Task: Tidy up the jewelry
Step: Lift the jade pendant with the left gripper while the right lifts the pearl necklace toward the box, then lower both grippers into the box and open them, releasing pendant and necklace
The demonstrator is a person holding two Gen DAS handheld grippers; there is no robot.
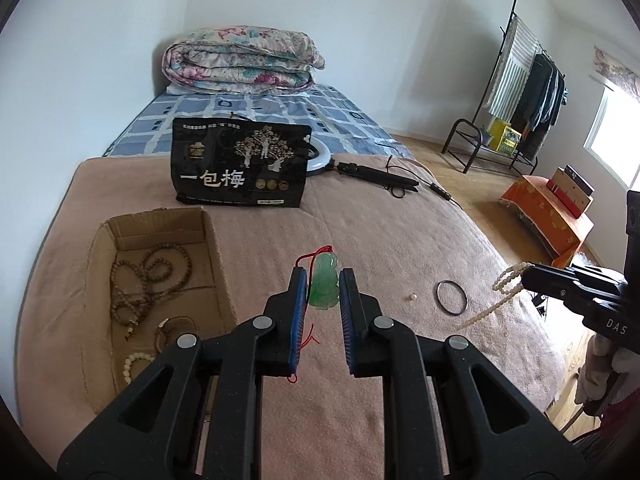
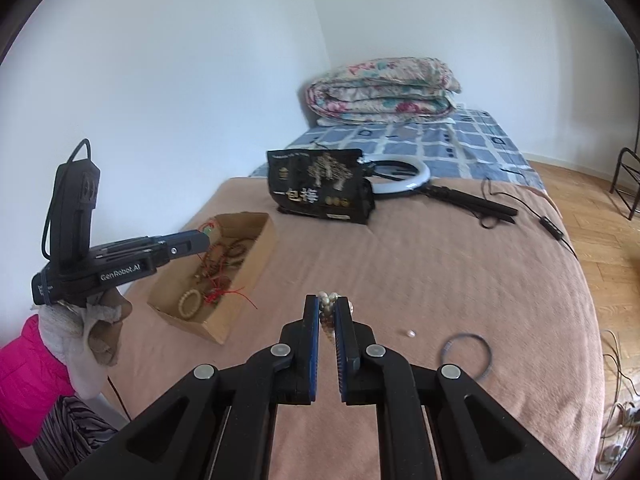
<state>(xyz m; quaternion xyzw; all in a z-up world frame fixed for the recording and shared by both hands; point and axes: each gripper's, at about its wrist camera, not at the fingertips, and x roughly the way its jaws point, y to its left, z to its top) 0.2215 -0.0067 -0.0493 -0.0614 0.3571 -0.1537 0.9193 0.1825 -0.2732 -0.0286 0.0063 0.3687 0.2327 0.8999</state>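
My left gripper [image 1: 323, 280] is shut on a green jade pendant [image 1: 325, 284] with a red cord, held above the pink blanket, right of the cardboard box [image 1: 208, 240]. The box holds brown bead strings [image 1: 148, 280] and a white bead bracelet [image 1: 134, 364]. My right gripper [image 2: 327, 306] is shut on a pearl necklace [image 2: 329, 300]; in the left wrist view the pearls [image 1: 504, 288] dangle from it at the right. A dark bangle [image 1: 451, 297] and a loose pearl [image 1: 410, 298] lie on the blanket between the grippers.
A black snack bag [image 1: 240, 164] stands behind the box, with a ring light [image 2: 400, 180] and its cable beyond. A folded floral quilt [image 1: 244, 60] lies on the far bed. A clothes rack [image 1: 516, 92] stands on the floor at right.
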